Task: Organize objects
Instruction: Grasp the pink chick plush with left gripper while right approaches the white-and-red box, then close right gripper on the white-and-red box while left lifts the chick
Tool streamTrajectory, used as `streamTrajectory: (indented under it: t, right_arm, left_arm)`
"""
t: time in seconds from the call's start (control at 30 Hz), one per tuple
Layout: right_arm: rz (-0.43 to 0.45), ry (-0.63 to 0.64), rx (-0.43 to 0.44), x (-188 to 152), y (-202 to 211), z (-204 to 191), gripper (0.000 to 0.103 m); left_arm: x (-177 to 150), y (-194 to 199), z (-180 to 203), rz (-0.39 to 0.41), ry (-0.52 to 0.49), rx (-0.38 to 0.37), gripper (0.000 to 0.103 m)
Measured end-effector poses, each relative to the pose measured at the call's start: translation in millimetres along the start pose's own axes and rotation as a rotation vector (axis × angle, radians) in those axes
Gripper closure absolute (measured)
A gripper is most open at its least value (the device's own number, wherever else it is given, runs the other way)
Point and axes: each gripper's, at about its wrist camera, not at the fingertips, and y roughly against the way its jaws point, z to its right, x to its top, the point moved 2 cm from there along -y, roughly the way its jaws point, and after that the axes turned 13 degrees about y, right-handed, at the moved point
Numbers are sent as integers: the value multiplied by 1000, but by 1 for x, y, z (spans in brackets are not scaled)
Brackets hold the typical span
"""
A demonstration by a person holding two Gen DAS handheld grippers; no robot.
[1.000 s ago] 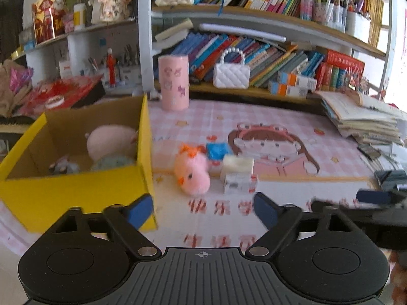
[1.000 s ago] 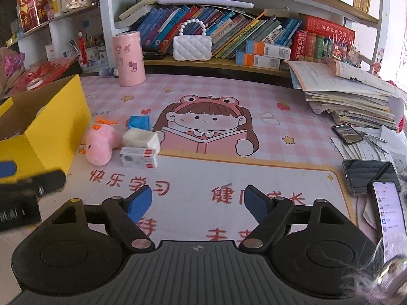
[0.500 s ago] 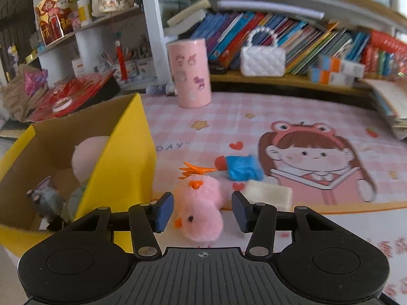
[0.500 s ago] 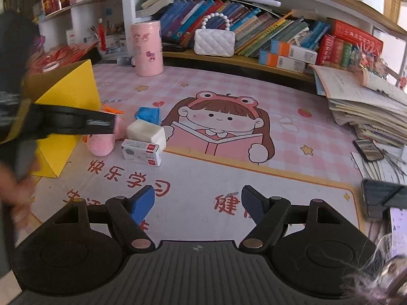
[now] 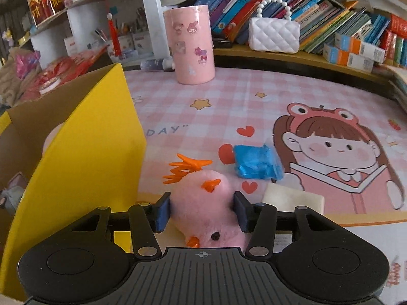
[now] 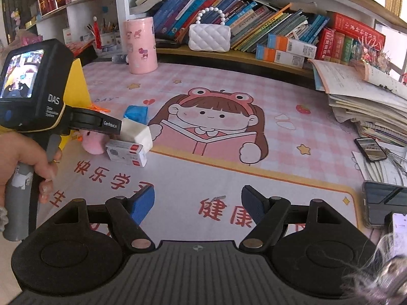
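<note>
Plush fur bulges between the pads of the left hand-held gripper (image 5: pixel 201 212), which pinches the pink chick toy (image 5: pixel 207 208) across its round body on the counter (image 5: pixel 229 106), just right of the yellow box (image 5: pixel 84 167). It looks light and squashy, so this mid-body hold should carry it. The right hand-held gripper (image 6: pixel 198 204) hangs spread and empty.

The left gripper (image 5: pixel 202 209) tilted downward, pads pressed on something soft, gripped by a hand (image 6: pixel 19 157). The right gripper (image 6: pixel 198 203) hovered nearer, jaws apart.
</note>
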Motion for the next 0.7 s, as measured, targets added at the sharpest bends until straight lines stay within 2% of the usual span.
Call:
streamTrajectory:
  t: [0.13, 0.23, 0.33, 0.43, 0.5, 0.7]
  right_arm:
    - [10, 10, 40, 6, -9, -8, 28]
    - [18, 18, 82, 13, -20, -20, 28]
    - [40, 33, 118, 22, -33, -34, 29]
    - [50, 40, 152, 32, -48, -49, 31]
    - [51, 34, 159, 38, -57, -58, 32]
    - [22, -2, 118, 51, -89, -77, 34]
  left_arm:
    - [10, 38, -5, 42, 76, -91, 54]
    - [17, 77, -7, 97, 78, -152, 54]
    - [22, 111, -19, 151, 69, -174, 54]
    - [21, 140, -35, 186, 70, -173, 54]
    - [18, 152, -47, 198, 69, -145, 54]
    - [4, 175, -74, 179, 104, -107, 54]
